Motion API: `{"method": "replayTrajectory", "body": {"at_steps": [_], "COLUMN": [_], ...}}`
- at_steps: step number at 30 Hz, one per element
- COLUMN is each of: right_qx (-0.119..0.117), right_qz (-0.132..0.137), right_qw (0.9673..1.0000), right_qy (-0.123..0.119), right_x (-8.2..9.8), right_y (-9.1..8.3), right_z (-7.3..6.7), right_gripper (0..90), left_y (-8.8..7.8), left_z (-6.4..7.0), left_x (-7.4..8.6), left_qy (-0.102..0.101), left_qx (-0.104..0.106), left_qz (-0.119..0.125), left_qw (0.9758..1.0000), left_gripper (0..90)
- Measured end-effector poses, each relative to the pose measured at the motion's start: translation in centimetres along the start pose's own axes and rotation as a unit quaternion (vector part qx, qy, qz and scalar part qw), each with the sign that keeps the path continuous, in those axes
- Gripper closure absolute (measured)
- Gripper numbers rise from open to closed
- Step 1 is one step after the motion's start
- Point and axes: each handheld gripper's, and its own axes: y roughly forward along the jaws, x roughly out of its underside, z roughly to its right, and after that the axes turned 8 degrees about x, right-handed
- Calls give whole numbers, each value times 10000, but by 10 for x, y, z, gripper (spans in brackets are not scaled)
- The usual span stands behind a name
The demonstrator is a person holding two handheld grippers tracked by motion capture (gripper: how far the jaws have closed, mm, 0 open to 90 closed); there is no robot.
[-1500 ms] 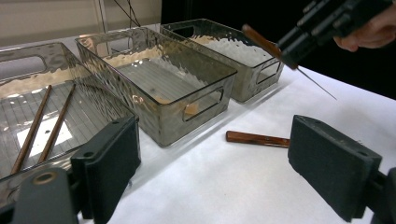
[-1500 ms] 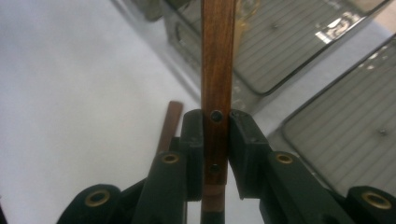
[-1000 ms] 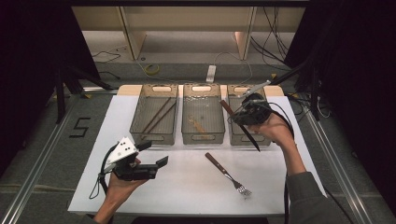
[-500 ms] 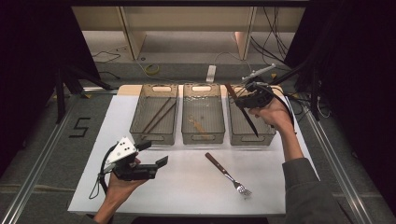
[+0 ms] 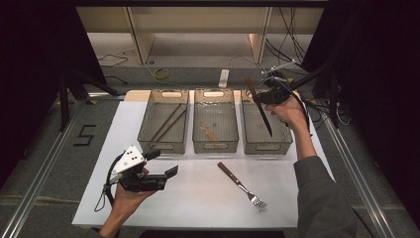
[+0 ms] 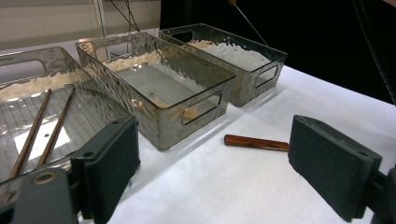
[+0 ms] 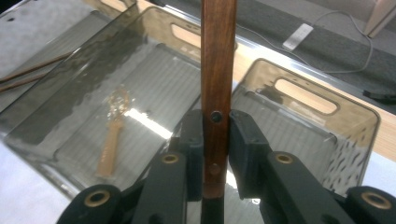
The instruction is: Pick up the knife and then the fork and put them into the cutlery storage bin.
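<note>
I see a white table cover (image 5: 198,198) and on it three smoky grey see-through bins (image 5: 215,124) with a rippled, hammered pattern on their walls. My right gripper (image 7: 215,140) has black jaws with brass-coloured rivets and holds a knife (image 7: 217,70) with a reddish-brown wooden handle. The chopsticks (image 6: 42,126) are dark brown. The spoon (image 7: 112,135) is pale tan. The fork (image 5: 241,186) has a brown handle and silver tines.

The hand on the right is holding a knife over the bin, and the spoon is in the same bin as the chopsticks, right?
Not quite. The spoon lies alone in the middle bin; the chopsticks are in the left bin, as the high view shows. The right gripper does hold a knife over the right bin.
</note>
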Motion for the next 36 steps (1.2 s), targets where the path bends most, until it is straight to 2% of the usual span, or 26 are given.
{"method": "replayTrajectory", "body": {"at_steps": [7, 13, 20, 22, 27, 36], "right_qx": [164, 137, 80, 43, 18, -18], "right_qz": [7, -66, -201, -116, -180, -111], "right_qw": [9996, 9994, 9987, 9983, 9985, 9983], "right_qy": [218, 313, 454, 570, 525, 578], "right_x": [0, 2, 15, 17, 20, 23], "right_y": [10, 21, 35, 36, 33, 31], "right_z": [6, 3, 3, 4, 7, 10], "right_gripper": [768, 768, 769, 769, 769, 768], "left_y": [0, 0, 0, 0, 0, 0], "left_z": [0, 0, 1, 0, 1, 1], "left_x": [0, 0, 0, 0, 0, 0], "left_qy": [0, 16, -7, -5, 11, 1], "left_qx": [9, 7, 7, 5, 15, 11], "left_qz": [-11, -7, 19, 7, -8, -1], "left_qw": [10000, 10000, 10000, 10000, 10000, 10000], "left_gripper": [157, 157, 157, 157, 157, 157]}}
